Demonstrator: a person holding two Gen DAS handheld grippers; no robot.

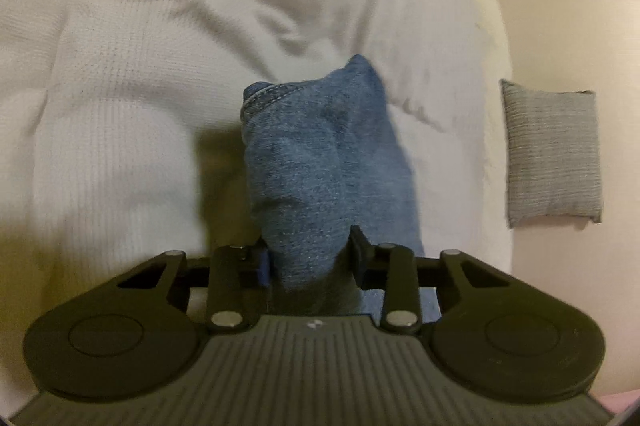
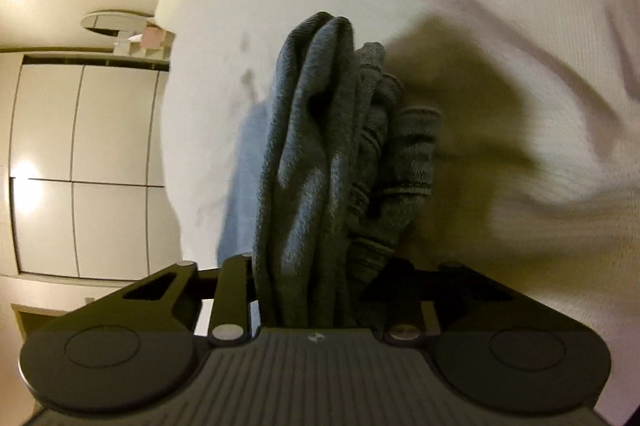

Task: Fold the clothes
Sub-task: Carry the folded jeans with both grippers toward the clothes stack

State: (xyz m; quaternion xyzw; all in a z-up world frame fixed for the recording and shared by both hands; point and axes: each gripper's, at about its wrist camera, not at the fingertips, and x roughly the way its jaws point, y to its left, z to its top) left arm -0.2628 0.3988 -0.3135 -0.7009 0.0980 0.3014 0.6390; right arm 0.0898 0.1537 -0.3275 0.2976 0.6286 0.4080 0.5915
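My left gripper [image 1: 310,258] is shut on a bunched end of blue denim jeans [image 1: 320,162], whose stitched hem shows at the top. The denim stands up between the fingers, above a white ribbed bedcover [image 1: 140,106]. My right gripper [image 2: 316,278] is shut on a thick bunch of the same jeans [image 2: 320,166], which look dark grey-blue in shadow, with folded seams on the right side. The cloth hides both pairs of fingertips.
A grey striped cushion [image 1: 554,154] lies on the beige floor right of the bed edge. In the right wrist view, white cabinet doors [image 2: 80,166] and a round white fixture [image 2: 116,20] are at the left. The white bedcover [image 2: 480,26] fills the rest.
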